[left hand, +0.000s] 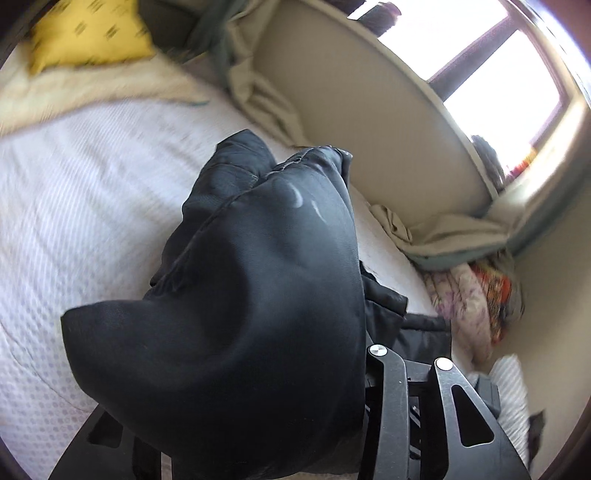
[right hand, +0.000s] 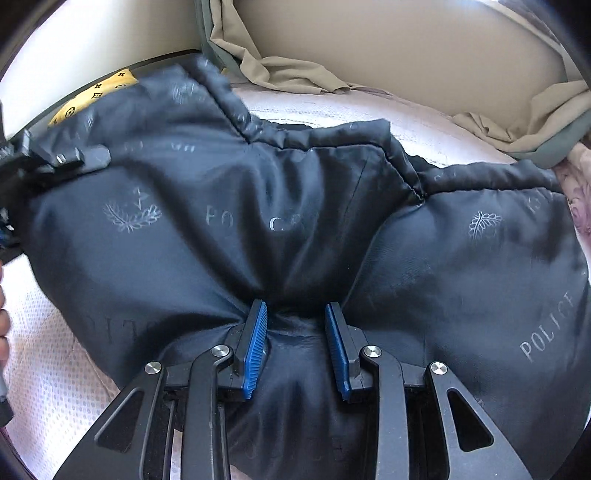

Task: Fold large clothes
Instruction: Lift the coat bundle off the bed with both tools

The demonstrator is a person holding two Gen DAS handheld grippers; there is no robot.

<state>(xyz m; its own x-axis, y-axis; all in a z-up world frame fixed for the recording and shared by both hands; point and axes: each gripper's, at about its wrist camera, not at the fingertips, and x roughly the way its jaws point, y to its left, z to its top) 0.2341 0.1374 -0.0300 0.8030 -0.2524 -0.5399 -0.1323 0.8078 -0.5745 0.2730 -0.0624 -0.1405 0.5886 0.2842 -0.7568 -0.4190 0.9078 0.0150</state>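
Observation:
A dark padded jacket [right hand: 295, 206], its lining printed with "POLICE" and leaf crests, lies spread inside-out on the white mattress [right hand: 48, 376]. My right gripper [right hand: 297, 343] is shut on a bunched fold of the jacket's near edge, its blue pads [right hand: 255, 350] pinching the cloth. At the far left of the right wrist view, my left gripper [right hand: 79, 157] clamps the jacket's left edge, one finger lying on top of the fabric. In the left wrist view the jacket [left hand: 258, 295] drapes over that gripper, lifted off the mattress [left hand: 92, 192], and hides its fingertips.
A yellow patterned cushion [left hand: 88, 33] lies at the far end of the bed. Crumpled beige sheets [left hand: 258, 99] and a floral cloth [left hand: 469, 295] sit along the padded beige wall [left hand: 369, 110] under a bright window [left hand: 498, 74]. A person's fingers [right hand: 3, 317] show at the left edge.

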